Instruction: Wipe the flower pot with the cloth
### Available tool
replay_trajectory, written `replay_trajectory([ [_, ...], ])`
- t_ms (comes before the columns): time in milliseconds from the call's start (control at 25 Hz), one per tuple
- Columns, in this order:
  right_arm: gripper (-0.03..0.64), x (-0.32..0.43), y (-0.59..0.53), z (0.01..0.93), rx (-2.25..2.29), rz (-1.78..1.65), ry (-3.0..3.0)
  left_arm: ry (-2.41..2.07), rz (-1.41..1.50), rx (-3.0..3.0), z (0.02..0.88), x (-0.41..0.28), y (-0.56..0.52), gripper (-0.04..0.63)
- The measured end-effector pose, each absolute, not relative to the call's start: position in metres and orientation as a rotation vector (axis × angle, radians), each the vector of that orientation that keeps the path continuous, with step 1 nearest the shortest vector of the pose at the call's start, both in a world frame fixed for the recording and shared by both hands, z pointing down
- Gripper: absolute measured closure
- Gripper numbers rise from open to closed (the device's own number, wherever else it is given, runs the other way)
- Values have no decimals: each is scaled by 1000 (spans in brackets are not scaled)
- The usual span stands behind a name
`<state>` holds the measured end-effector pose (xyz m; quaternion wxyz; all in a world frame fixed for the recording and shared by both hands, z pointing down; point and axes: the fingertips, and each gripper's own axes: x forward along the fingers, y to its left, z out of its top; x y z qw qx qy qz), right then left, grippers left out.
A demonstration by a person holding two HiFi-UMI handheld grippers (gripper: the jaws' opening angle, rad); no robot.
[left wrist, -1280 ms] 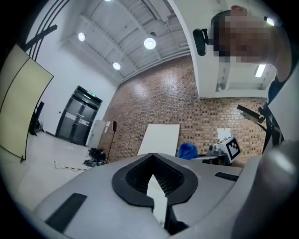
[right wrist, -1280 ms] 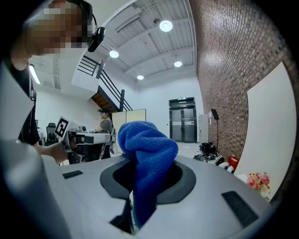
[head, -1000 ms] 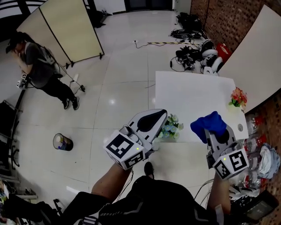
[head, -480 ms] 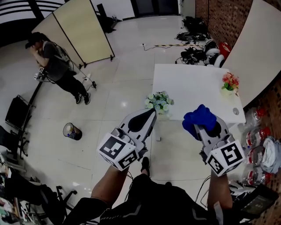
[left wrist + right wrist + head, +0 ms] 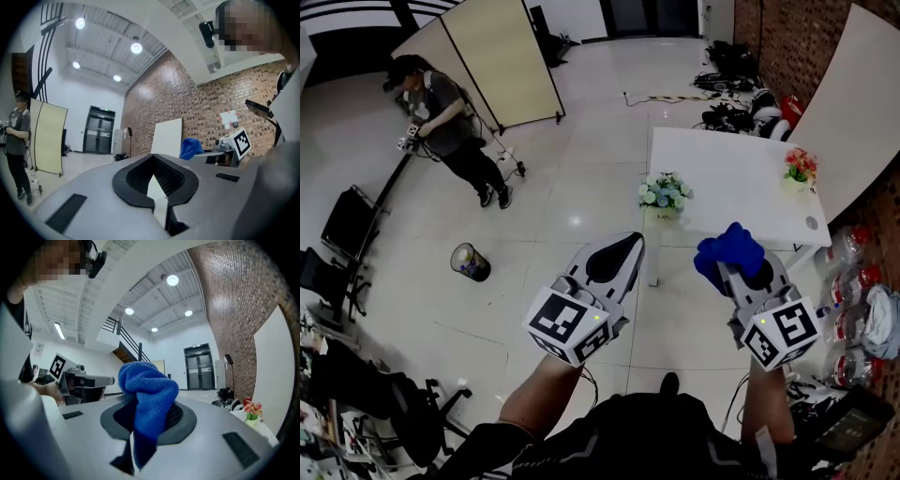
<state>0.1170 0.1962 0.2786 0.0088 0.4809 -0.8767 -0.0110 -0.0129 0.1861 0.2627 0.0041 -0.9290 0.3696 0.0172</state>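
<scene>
The left gripper [image 5: 623, 251] has its jaws pressed together with nothing between them; its own view shows only a thin pale seam where they meet. The right gripper [image 5: 752, 277] is clamped on a blue cloth [image 5: 727, 251]. The cloth is bunched into a lump that sticks out past the jaw tips, its long axis running along the jaws and its free end pointing ahead toward the white table [image 5: 731, 169]. Both grippers are held level over the floor, short of the table's near edge and well apart from anything on it. The left one is in line with the table's near left corner, the right one farther along the near edge. A flower pot [image 5: 664, 197] with pale white and blue blooms stands upright at the table's left edge, near the near left corner, blooms upward. A second pot [image 5: 800, 167] with red and orange flowers stands upright at the right edge. The two pots are well apart. Off to the left, a person [image 5: 441, 108] stands on the tiled floor beside a folding screen [image 5: 497, 56], and a small bin [image 5: 471, 262] sits on the floor nearer the grippers.
</scene>
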Motion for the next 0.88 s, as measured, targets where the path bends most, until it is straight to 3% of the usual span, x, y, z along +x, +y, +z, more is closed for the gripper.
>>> replay_trajectory([
  [320, 540, 46, 263, 293, 1544, -25, -2676, 1146, 45, -2916, 273, -86, 235, 591],
  [880, 540, 65, 325, 287, 1570, -40, -2620, 1120, 55, -2916, 259, -72, 292, 591],
])
